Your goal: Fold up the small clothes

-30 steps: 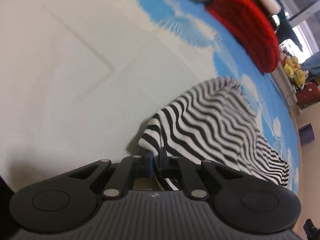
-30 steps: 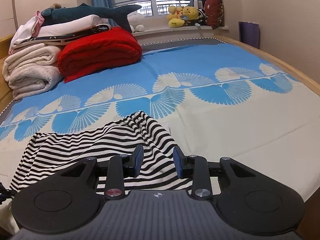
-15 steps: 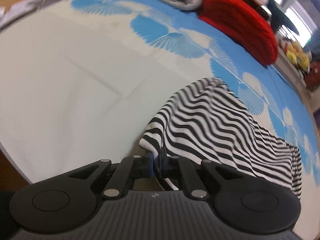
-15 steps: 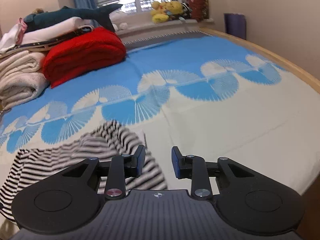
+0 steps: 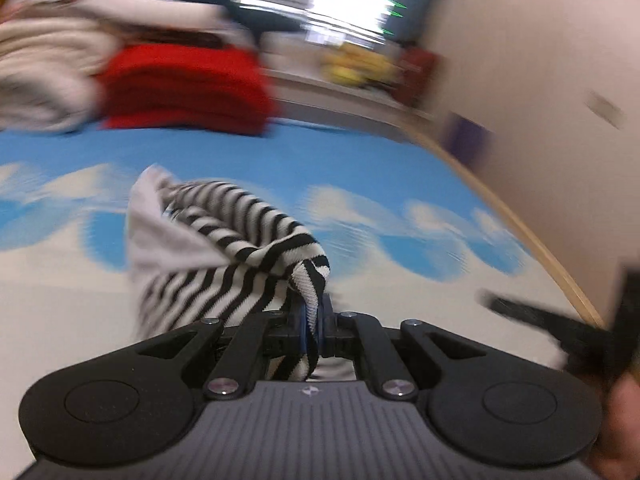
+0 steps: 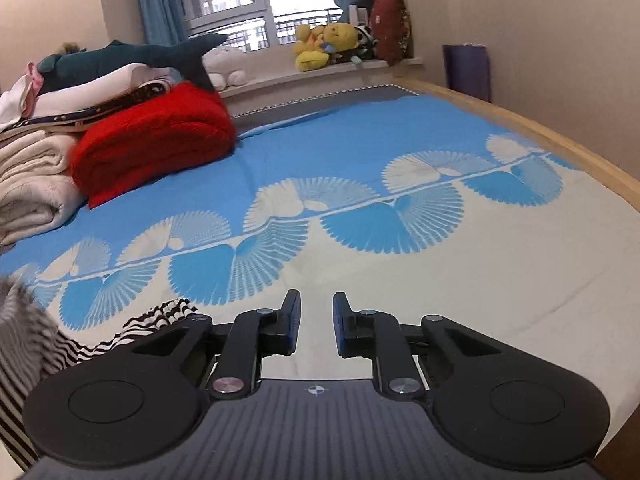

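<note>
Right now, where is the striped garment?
Left wrist view: the striped garment hangs pinched in the left gripper above the bedsheet, the red blanket behind.

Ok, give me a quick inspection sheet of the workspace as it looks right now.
Surface: bed sheet, blue and cream fan pattern.
Job's things: striped garment, one edge lifted off the sheet.
Clutter: red blanket, folded cream blankets, plush shark.
Grippers: left gripper shut on the striped garment; right gripper closing, nothing between its jaws.
Cables: nothing seen.
Surroundings: window, plush toys on the sill.
</note>
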A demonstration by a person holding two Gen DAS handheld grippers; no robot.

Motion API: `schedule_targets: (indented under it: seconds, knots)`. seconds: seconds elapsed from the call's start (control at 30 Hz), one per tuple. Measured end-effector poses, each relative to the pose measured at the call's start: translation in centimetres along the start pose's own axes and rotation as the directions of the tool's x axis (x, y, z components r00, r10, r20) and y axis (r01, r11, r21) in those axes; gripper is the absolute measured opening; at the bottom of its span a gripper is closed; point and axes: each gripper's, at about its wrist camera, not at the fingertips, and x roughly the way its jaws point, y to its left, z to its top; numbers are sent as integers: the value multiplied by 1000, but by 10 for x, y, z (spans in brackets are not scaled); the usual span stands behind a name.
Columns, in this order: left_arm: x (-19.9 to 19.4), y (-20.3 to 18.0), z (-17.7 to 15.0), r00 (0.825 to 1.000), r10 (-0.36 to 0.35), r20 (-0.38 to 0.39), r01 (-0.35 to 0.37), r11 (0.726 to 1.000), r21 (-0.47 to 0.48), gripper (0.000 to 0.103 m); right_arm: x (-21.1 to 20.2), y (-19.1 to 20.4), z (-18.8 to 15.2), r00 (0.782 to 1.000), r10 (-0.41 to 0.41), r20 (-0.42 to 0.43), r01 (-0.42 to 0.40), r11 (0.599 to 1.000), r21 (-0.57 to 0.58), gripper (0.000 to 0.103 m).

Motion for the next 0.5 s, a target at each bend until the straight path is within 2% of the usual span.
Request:
schedule_targets:
  seconds: [0.03, 0.1, 0.13, 0.17, 0.2, 0.23, 0.27, 0.3, 0.33, 0.37, 0.4, 0.43, 0.5]
  knots:
    - [15, -20, -10, 999, -34, -18, 35, 999, 40, 5, 1, -3, 1, 1000, 3, 1, -3, 1000, 13, 18]
    - [55, -50, -39, 988, -102, -119, 113, 990, 88, 7, 2, -7, 2, 1000, 14, 9, -14, 1000, 28, 18]
    - [75, -56, -54, 969, -140, -203, 160, 984, 85, 7, 3, -9, 3, 1000, 17, 11, -17, 999, 29, 18]
    - [93, -55, -67, 936, -186, -300, 210, 976, 50, 7, 3, -10, 4, 1000, 19, 11, -19, 999, 30, 18]
    - [104, -48, -75, 897, -233, -377, 242, 970, -24, 7, 4, -10, 4, 1000, 23, 8, -23, 999, 37, 18]
    - [105, -37, -76, 878, -267, -398, 253, 963, -86, 8, 6, -11, 4, 1000, 30, 2, -30, 998, 48, 18]
    - [99, -25, -73, 874, -296, -385, 267, 955, -128, 11, 7, -12, 4, 999, 44, -6, -43, 997, 64, 18]
    - [85, -8, -66, 886, -312, -342, 278, 949, -145, 19, 9, -12, 4, 998, 61, -17, -59, 995, 83, 19]
    - [70, 8, -60, 905, -301, -300, 271, 953, -139, 33, 11, -12, 3, 996, 86, -32, -83, 991, 104, 19]
    - [58, 21, -55, 924, -273, -266, 247, 960, -128, 38, 14, -10, 2, 993, 108, -46, -102, 988, 116, 19]
    - [43, 40, -51, 949, -217, -227, 195, 974, -118, 40, 17, -7, 2, 987, 147, -65, -138, 982, 125, 19]
    - [35, 55, -49, 963, -169, -210, 147, 982, -116, 40, 22, -3, 1, 979, 188, -84, -176, 976, 132, 19]
    - [27, 86, -51, 975, -62, -215, 34, 991, -130, 40, 34, 11, 0, 951, 280, -131, -262, 955, 138, 19]
